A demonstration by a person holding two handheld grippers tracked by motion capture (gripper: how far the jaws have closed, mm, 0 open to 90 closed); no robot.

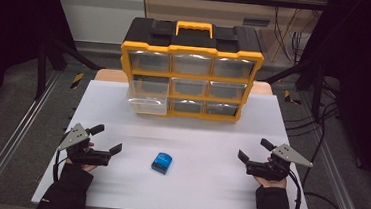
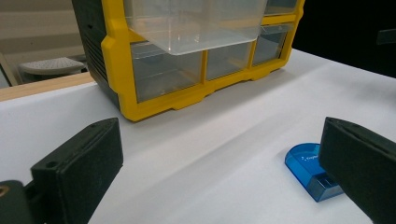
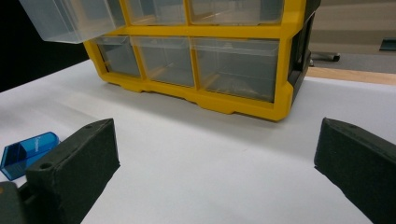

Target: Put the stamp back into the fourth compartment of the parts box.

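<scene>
We saw a blue box (image 1: 162,162) on the table (image 1: 202,186) between our grippers, its white lettering too small to read, left gripper (image 1: 106,139) spread wide, right gripper (image 1: 253,150) likewise, organizer (image 1: 191,70) behind with one drawer (image 1: 147,97) out.

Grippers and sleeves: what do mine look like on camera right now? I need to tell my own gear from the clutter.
Both the left gripper and the right gripper are black, with blocky matte jaw pads, one showing a small round hole. Each carries a grey three-cornered plate on top and trails a black cable. The person wears dark long sleeves.
</scene>
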